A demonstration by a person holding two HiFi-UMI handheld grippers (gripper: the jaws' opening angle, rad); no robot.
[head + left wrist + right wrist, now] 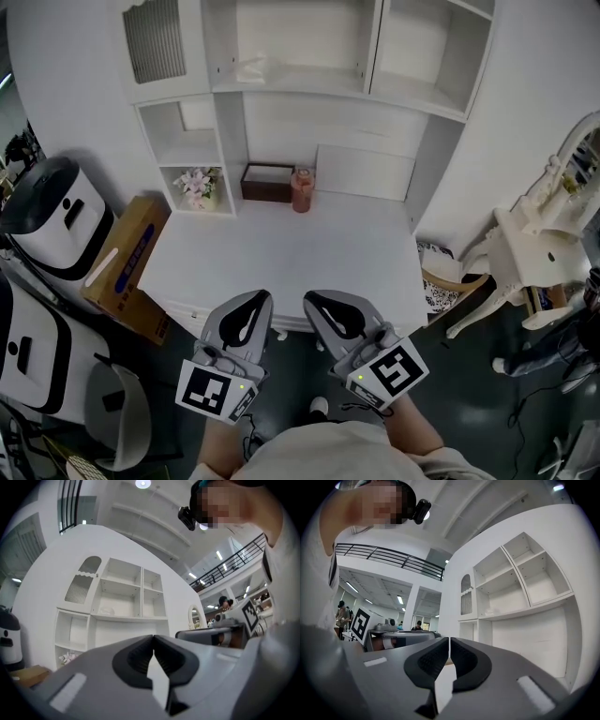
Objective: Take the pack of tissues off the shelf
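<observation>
The pack of tissues [255, 67] is a pale, crinkly plastic pack lying at the left of the middle shelf of the white shelf unit [300, 89], above the desk. It shows small in the left gripper view [107, 611] and the right gripper view [492, 611]. My left gripper [255, 296] hangs at the desk's front edge, far below the pack, jaws shut on nothing [153, 637]. Beside it, my right gripper [317, 298] points at the shelves too, its tips together with nothing between them [449, 639].
On the white desk [281, 262] stand a brown box [267, 182] and a reddish bottle [302, 190]; a white panel [366, 172] leans behind. Flowers [197, 185] fill a left cubby. A cardboard box [127, 265] and a black-and-white appliance [56, 216] stand left, a white chair [534, 244] right.
</observation>
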